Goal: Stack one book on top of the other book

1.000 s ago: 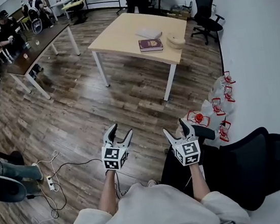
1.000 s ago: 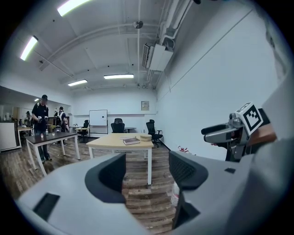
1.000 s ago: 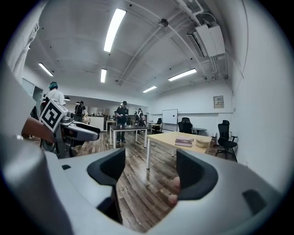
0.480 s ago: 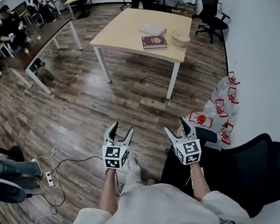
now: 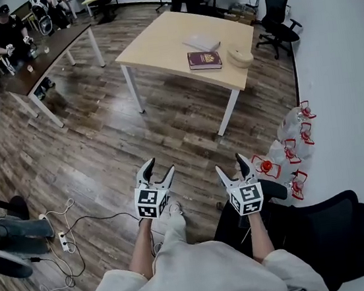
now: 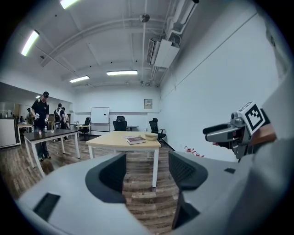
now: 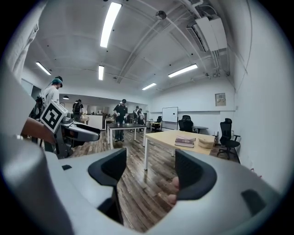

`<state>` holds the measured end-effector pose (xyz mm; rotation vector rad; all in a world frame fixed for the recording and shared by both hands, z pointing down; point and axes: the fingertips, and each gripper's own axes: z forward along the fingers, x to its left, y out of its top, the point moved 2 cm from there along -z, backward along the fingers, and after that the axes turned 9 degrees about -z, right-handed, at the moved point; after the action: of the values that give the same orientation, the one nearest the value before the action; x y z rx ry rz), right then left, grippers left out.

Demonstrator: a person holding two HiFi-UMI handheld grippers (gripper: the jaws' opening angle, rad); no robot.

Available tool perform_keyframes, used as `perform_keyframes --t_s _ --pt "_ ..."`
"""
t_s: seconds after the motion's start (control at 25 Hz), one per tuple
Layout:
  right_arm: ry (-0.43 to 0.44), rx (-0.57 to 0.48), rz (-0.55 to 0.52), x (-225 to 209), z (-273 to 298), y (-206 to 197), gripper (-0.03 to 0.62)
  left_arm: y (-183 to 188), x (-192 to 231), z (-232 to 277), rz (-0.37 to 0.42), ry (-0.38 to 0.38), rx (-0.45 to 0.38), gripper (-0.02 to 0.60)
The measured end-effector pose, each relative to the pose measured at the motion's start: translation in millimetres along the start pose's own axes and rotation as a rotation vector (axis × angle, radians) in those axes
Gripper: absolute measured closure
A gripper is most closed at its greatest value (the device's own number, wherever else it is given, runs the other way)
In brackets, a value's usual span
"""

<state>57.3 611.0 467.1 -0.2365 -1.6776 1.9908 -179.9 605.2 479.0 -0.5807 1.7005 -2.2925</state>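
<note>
Holding left tool (image 5: 159,169) and right tool (image 5: 230,166) out level in front, side by side over bare floor; both spread, nothing between the jaws, only floorboards show through each gap

Task things are well apart from the tools, across open floor. Maroon book (image 5: 205,60) lies flat near the right end of the worktop (image 5: 155,45). Pale book (image 5: 201,42) lies flat just behind it, farther in. Round pale thing (image 5: 241,56) sits just beside the maroon book, at the corner. Stack not yet started

Likely failure points, judged from this layout:
- Both books lie flat, so a jaw has to slip under an edge. A low or steep entry would probably shove the book along instead of lifting it
- Maroon book is close to the worktop's edge; a push that way could slide it off
- Round thing is close enough that a wide right-side reach could knock it
- Pinching only a cover may let the pages sag open in the lift
- Pale book looks thin; it may flex or slip from a one-sided pinch
- Off-centre placement would leave the top book overhanging
- On the way over: jugs (image 5: 289,150) by the wall on the right, cable (image 5: 79,221) on the left
</note>
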Motion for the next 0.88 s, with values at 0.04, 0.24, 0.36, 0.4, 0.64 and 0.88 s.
perform_keyframes --t_s 0.04,0.24,0.36,0.4,0.64,0.88 --pt "-0.004 0.0 -0.002 -3 8 2 0.275 3 6 8 -0.002 -0.003 -0.003 0.29" --pt "-0.034 0.002 -0.006 -19 52 18 0.275 23 35 50 -0.005 -0.035 -0.007 0.29" --pt "-0.052 0.007 -0.005 -27 79 26 0.278 32 53 74 -0.005 -0.052 -0.002 0.29" --pt "-0.057 0.01 -0.004 -29 88 27 0.278 36 59 82 -0.005 -0.056 -0.001 0.29" --pt "-0.081 0.027 0.0 -43 139 40 0.281 59 96 126 0.002 -0.077 0.005 0.291" --pt "-0.106 0.031 -0.004 -51 193 53 0.284 76 140 161 0.003 -0.086 0.008 0.291"
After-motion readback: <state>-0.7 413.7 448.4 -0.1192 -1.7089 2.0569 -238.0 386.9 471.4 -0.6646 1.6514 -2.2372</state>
